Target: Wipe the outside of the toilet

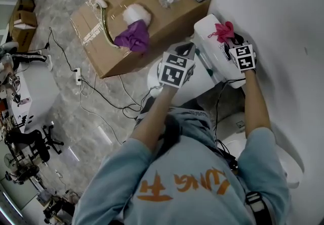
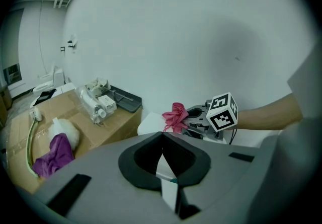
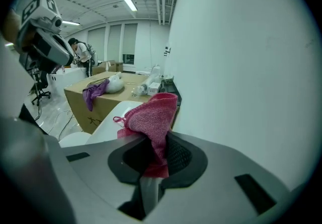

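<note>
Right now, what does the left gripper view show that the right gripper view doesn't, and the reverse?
Only the left gripper view shows the left gripper with fingers together on nothing, and the forearm behind the right gripper. Only the right gripper view shows its fingers clamped on the pink cloth, the left gripper from outside and a distant person. Both show the pink cloth, the cardboard box with the purple cloth, the toilet tank and the wall.
</note>
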Tool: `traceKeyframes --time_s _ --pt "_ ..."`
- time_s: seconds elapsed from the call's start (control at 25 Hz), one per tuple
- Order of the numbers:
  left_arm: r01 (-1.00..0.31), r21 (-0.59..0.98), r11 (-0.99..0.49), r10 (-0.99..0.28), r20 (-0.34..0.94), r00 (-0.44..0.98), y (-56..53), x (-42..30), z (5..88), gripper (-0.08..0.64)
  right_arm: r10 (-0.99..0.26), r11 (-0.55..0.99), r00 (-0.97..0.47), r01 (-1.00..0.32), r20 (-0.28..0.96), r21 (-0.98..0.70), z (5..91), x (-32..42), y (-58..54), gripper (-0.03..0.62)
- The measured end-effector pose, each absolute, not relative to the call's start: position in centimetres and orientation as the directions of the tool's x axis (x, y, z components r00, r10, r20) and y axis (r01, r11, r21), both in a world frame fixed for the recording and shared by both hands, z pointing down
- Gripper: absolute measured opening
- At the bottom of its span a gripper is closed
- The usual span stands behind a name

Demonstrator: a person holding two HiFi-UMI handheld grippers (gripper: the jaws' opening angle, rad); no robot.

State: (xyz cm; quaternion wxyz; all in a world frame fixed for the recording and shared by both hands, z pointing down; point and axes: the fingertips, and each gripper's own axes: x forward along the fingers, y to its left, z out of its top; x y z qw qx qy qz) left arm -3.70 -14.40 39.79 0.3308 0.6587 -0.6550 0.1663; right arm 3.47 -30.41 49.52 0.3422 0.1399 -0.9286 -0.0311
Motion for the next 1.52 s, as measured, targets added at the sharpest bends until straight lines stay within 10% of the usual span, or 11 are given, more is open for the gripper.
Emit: traceKeyframes --time_s 1.52 --pt "-0.959 0.284 -0.006 -0.754 0.628 0.191 -11.6 0.2 40.2 0.025 -0.514 0.835 -0.616 -0.519 0.598 0.183 49.1 18.2 -26.3 0.061"
